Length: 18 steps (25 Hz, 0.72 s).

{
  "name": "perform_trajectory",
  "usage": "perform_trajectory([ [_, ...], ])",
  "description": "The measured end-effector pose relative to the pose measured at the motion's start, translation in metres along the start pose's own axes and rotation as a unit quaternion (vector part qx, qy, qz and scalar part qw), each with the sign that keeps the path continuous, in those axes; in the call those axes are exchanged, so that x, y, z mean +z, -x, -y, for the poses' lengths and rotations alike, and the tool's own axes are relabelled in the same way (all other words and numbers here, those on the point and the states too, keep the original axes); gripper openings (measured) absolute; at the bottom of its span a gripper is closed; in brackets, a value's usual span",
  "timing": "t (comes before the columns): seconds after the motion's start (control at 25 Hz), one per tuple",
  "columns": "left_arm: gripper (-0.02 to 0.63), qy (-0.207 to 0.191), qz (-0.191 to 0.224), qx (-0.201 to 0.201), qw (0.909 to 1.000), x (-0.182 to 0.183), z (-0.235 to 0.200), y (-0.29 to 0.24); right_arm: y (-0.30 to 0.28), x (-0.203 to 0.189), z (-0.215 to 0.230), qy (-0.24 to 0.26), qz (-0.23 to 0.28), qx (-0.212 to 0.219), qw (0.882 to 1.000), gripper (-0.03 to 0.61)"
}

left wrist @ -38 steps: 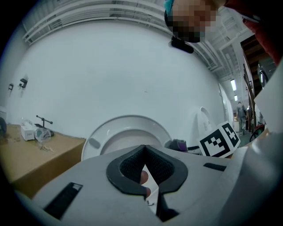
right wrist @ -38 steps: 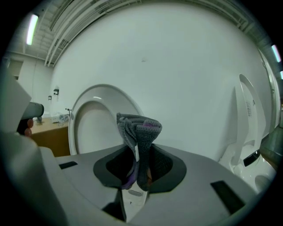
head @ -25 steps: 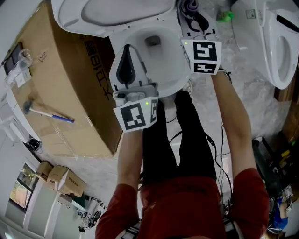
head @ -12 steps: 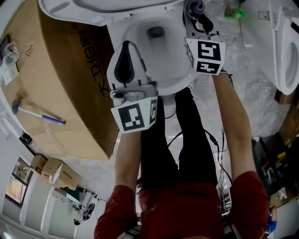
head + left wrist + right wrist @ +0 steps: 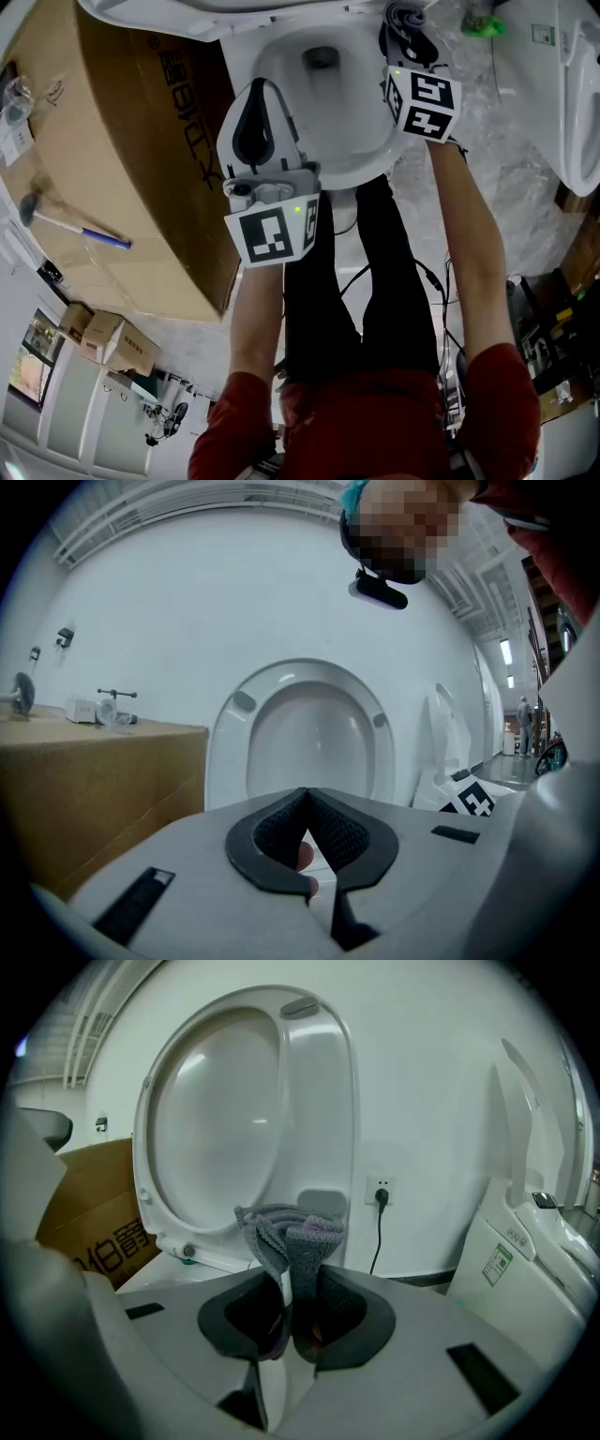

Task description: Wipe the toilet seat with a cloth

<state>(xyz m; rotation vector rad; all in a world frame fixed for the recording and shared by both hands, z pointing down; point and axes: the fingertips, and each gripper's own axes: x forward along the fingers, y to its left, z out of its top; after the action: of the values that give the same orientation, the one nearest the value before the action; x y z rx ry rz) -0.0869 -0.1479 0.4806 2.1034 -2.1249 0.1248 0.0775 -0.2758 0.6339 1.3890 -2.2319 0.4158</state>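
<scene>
The white toilet stands open below me, with its seat and lid raised against the wall. My right gripper is over the bowl's right rim, shut on a bunched grey and purple cloth that sticks up from its jaws. The cloth shows at the top edge of the head view. My left gripper hovers over the bowl's left rim, shut with nothing in it. In the left gripper view the jaws meet and point at the raised seat.
A large cardboard box stands close on the toilet's left, with a hammer on top. A second toilet stands at the right. A plugged wall socket is behind. Cables lie on the floor by the person's legs.
My right gripper has moved a little farther along the bowl's right side with the cloth. The left gripper has stayed where it was.
</scene>
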Motion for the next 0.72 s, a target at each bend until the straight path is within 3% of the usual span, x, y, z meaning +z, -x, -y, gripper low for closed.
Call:
perform_trajectory([
  [0.4,0.012,-0.003,0.024,0.006,0.9997,0.047,-0.002,0.003,0.05,0.042,-0.016,0.006,0.031,0.022,0.999,0.094],
  [0.72,0.012,0.002,0.046,0.017,0.9988,0.121,-0.01,0.018,0.145,0.12,-0.038,0.019,0.085,0.038,0.995,0.094],
])
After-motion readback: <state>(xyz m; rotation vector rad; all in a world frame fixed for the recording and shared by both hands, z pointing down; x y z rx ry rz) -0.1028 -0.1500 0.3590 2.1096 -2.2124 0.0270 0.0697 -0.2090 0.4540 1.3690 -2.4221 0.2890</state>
